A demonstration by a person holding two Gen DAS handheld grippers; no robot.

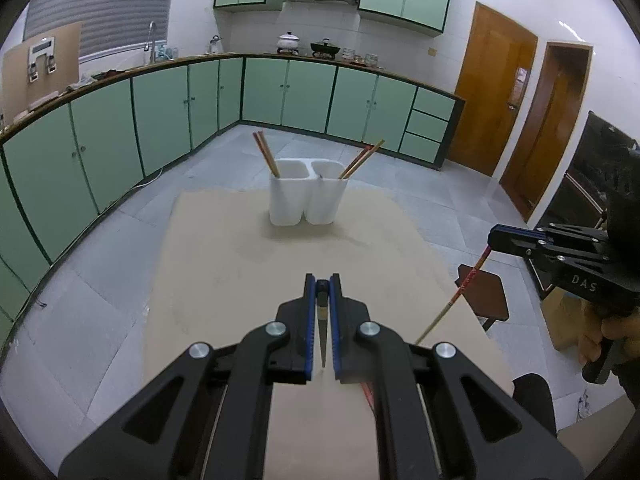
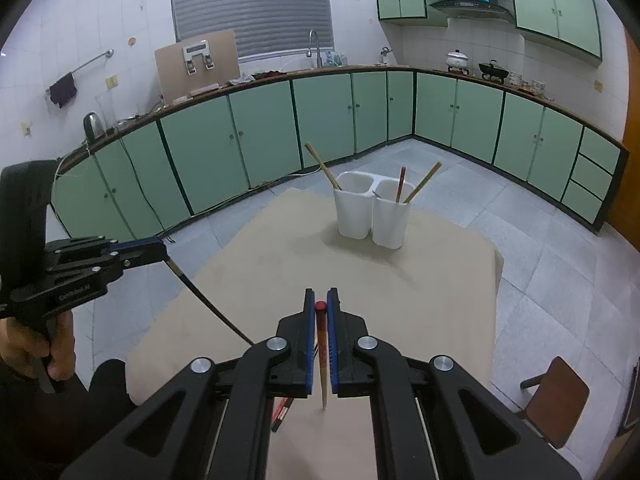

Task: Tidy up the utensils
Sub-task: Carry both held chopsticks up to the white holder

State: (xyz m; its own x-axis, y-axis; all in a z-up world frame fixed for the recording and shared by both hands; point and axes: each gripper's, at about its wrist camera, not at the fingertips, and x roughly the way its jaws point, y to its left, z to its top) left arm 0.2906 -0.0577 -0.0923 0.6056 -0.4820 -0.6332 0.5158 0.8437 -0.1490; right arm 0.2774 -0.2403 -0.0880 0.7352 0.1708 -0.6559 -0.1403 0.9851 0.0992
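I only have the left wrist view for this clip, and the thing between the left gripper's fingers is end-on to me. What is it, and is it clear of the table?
Observer: In the right wrist view, the left gripper is shut on a dark chopstick near its top. The chopstick slants down, but its lower tip is hidden behind the right gripper, so I cannot tell whether it is clear.
Operator: How does the right gripper hold its own?
Observer: It is shut on a red-capped chopstick. The cap sits at the fingertips, and the pale tip points down toward the table.
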